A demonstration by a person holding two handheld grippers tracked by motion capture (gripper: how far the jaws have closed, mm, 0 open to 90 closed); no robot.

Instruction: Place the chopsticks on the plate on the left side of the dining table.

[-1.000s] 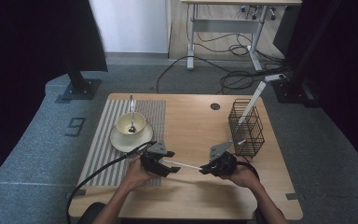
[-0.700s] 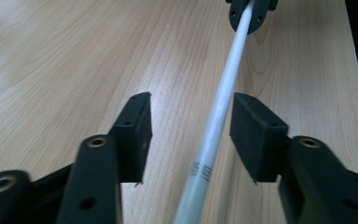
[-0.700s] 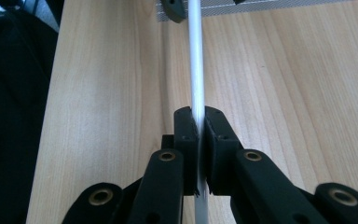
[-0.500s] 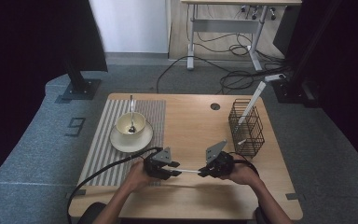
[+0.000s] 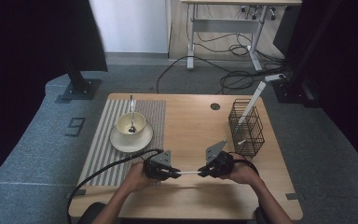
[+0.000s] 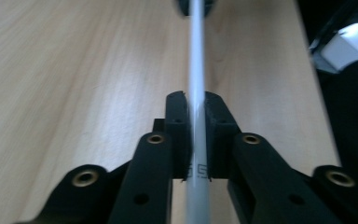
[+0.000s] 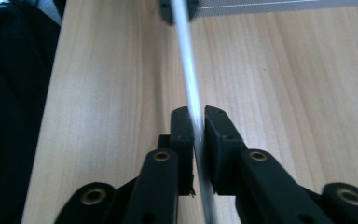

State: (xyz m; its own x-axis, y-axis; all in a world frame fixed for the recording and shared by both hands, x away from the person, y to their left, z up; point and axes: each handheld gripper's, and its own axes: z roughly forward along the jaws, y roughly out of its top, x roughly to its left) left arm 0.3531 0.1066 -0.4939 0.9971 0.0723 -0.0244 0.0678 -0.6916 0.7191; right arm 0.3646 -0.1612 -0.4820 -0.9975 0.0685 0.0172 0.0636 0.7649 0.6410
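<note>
The left gripper has just been closing and now clamps one end of a thin white rod; the right gripper pinches the other end. The rod spans level between them, above the table's near edge, well apart from the wire basket at far right.

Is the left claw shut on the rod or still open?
Shut on it. The left claw has just closed; its pads press both sides of the thin white rod. In the high view the rod spans between left and right claw.

thin white rod lies level just above the table's near edge.
</note>
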